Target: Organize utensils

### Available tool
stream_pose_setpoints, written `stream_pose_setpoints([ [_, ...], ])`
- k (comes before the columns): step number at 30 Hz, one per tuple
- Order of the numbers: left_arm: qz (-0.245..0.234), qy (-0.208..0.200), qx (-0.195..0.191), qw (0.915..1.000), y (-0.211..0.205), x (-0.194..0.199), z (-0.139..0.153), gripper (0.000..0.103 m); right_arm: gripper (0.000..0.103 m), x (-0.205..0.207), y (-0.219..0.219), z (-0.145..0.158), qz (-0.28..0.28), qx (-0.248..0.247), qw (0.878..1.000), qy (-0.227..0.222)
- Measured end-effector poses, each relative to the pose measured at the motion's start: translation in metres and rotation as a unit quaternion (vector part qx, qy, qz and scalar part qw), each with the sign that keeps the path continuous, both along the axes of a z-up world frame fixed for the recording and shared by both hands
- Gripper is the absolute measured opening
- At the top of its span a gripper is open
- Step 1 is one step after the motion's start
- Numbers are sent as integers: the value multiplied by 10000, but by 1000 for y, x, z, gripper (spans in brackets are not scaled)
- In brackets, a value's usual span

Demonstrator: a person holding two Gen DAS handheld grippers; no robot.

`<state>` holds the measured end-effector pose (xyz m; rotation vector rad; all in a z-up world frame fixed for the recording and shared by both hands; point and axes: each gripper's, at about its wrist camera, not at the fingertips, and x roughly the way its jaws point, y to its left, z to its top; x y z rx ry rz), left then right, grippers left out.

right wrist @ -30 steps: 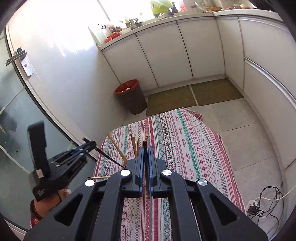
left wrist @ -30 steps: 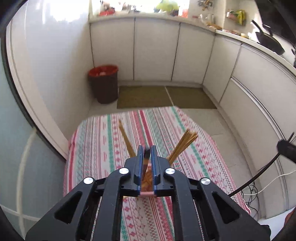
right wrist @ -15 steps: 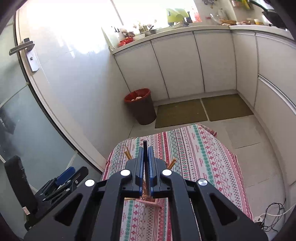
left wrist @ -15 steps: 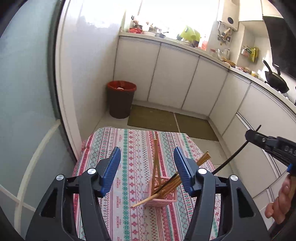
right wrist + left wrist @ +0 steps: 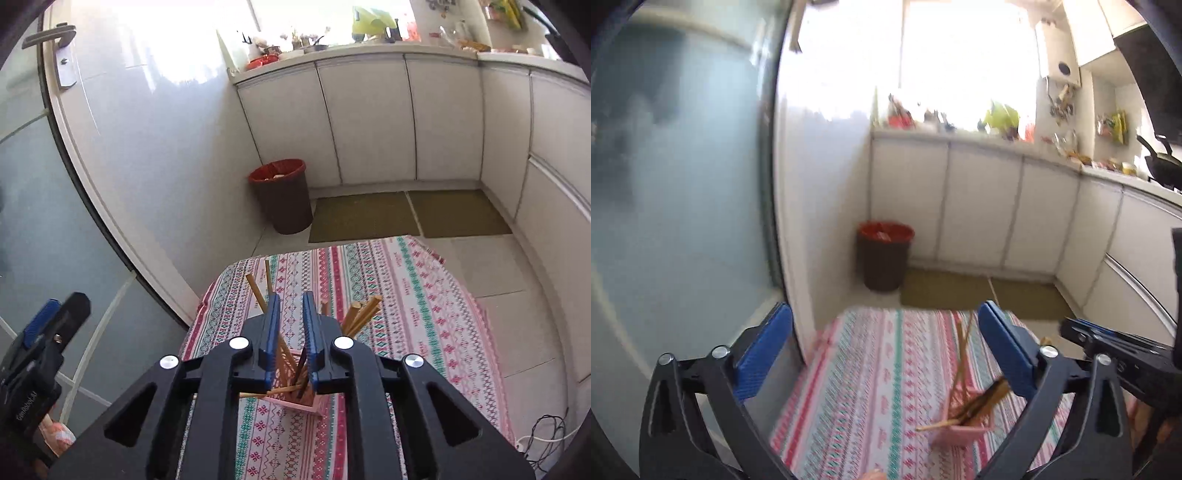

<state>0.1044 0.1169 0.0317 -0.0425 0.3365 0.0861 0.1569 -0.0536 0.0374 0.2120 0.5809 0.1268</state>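
Pink utensil holder (image 5: 295, 393): upright on striped table (image 5: 406, 295), holding wooden chopsticks (image 5: 360, 314) fanned outward. Left hand-held gripper (image 5: 886, 354): jaws spread wide, released, above the table beside the holder. Right hand-held gripper (image 5: 290, 332): jaws slightly parted, gripping nothing, directly over the holder.

Pink basket (image 5: 295, 402), tan chopsticks (image 5: 360, 314), red-green-white striped tablecloth (image 5: 406, 314)
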Motion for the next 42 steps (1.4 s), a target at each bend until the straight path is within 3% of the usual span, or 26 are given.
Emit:
stream_pose_setpoints([
  [1, 85, -96, 66, 9999, -4, -6, 5, 96, 43, -12, -4, 5, -130, -77, 9998, -123],
  [3, 254, -177, 182, 9994, -13, -19, 11, 96, 76, -42, -9, 14, -496, -319, 9974, -423],
  [7, 479, -273, 307, 9980, -35, -42, 15, 96, 96, -89, -14, 22, -1045, -778, 9895, -619],
  [10, 450, -123, 222, 9987, -45, -60, 13, 96, 96, -119, -20, 24, -1540, -1103, 9783, -837],
  [13, 396, 131, 225, 9989, -54, -69, 10, 96, 96, -138, -22, 26, -1641, -1348, 9728, -923],
  [16, 282, 209, 256, 9991, -62, -80, 11, 96, 96, -153, -33, 34, -1794, -1089, 9736, -893],
  [42, 156, 100, 304, 9994, -68, -98, 25, 96, 96, -161, -48, 41, -1765, -850, 9782, -696],
])
